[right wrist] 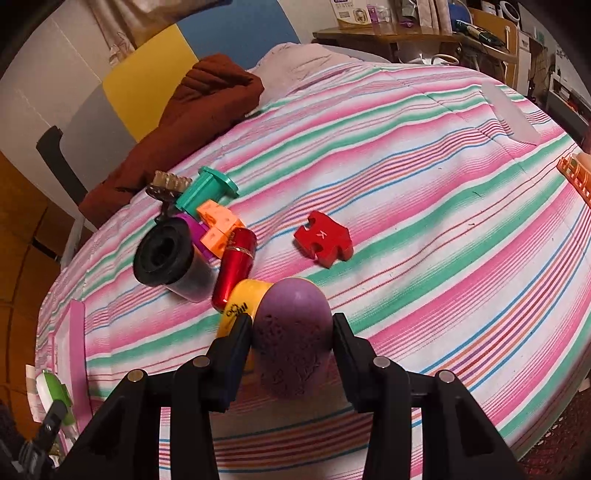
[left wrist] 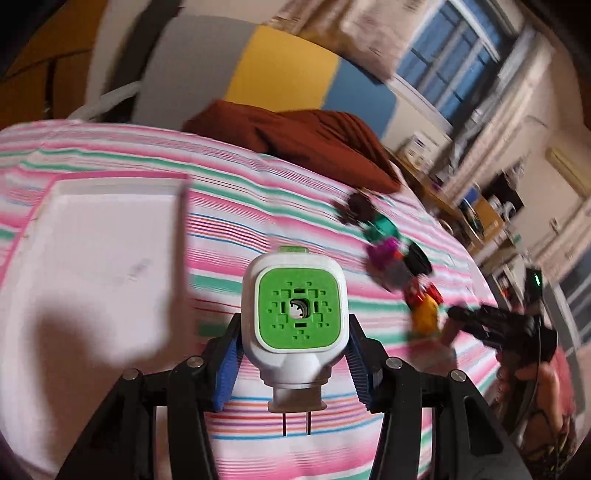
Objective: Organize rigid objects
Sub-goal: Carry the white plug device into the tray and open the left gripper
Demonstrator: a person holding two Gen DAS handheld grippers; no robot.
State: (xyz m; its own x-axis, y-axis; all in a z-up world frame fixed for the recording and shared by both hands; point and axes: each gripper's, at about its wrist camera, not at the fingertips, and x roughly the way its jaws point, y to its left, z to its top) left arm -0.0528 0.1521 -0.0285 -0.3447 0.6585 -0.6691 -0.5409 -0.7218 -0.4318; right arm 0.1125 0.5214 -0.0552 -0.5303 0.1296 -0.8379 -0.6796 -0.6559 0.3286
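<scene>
My left gripper (left wrist: 293, 325) is shut on a white plug with a green face (left wrist: 298, 304) and holds it above the striped bed, right of a white tray (left wrist: 92, 258). My right gripper (right wrist: 293, 332) is shut on a purple foam cylinder (right wrist: 291, 336) that rests low over the bed. Beside it lie a yellow cylinder (right wrist: 243, 299), a red metallic tube (right wrist: 236, 266), a black cylinder (right wrist: 166, 258), orange blocks (right wrist: 218, 229), a teal spool (right wrist: 207, 190) and a red puzzle piece (right wrist: 323, 240). The same pile (left wrist: 399, 258) shows blurred in the left wrist view.
A brown blanket (right wrist: 177, 122) lies at the far side of the bed. An orange rack (right wrist: 578, 173) sits at the right edge. The pink-rimmed tray (right wrist: 70, 354) and the plug (right wrist: 55, 397) show at the lower left in the right wrist view. A cluttered desk (right wrist: 406, 33) stands behind.
</scene>
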